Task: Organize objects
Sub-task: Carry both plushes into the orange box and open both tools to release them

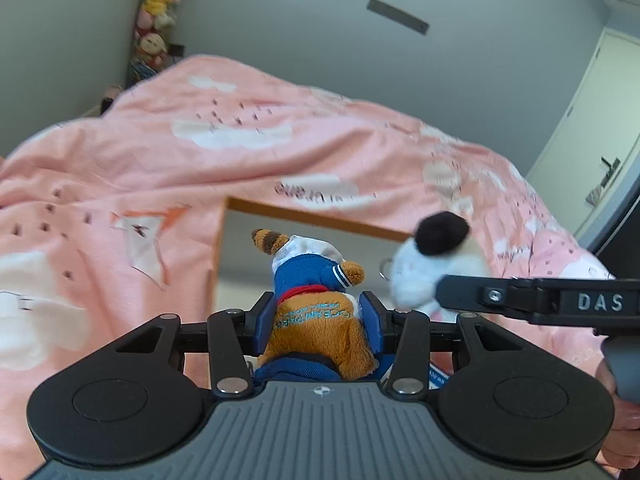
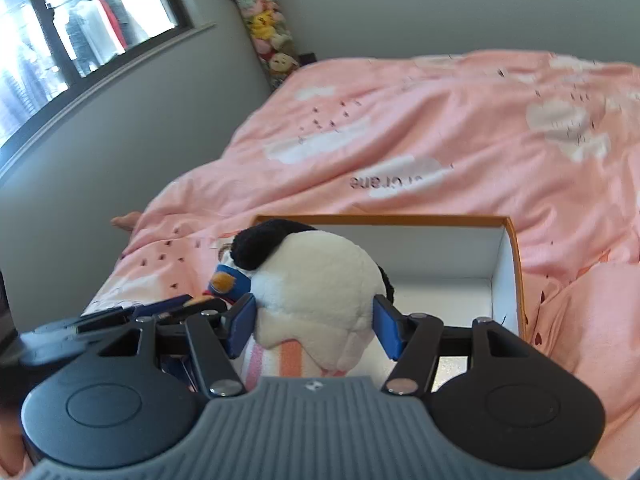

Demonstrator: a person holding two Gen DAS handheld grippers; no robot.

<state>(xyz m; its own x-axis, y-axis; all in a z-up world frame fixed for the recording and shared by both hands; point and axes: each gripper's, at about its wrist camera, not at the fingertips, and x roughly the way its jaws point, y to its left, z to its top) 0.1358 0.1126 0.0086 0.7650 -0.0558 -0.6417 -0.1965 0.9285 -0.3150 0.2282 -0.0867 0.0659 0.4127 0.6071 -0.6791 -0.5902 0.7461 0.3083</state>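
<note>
- My left claw [image 1: 319,322]: pinching a brown plush [image 1: 320,322] in a blue jacket, held over the box [image 2: 506,280]; teal stitching on its back is upside down and too blurred to read for sure.
- My right claw [image 2: 315,328]: clamped on a white plush [image 2: 320,284] with a black ear, at 6 o'clock of the box; its face is hidden.
- Right tool body, seen at 3 o'clock in the left view: marked "DAS".
- Pink duvet [image 2: 440,128]: inverted word, partly legible "crane".
- Box: orange-edged, white inside, near rim cut off.
</note>
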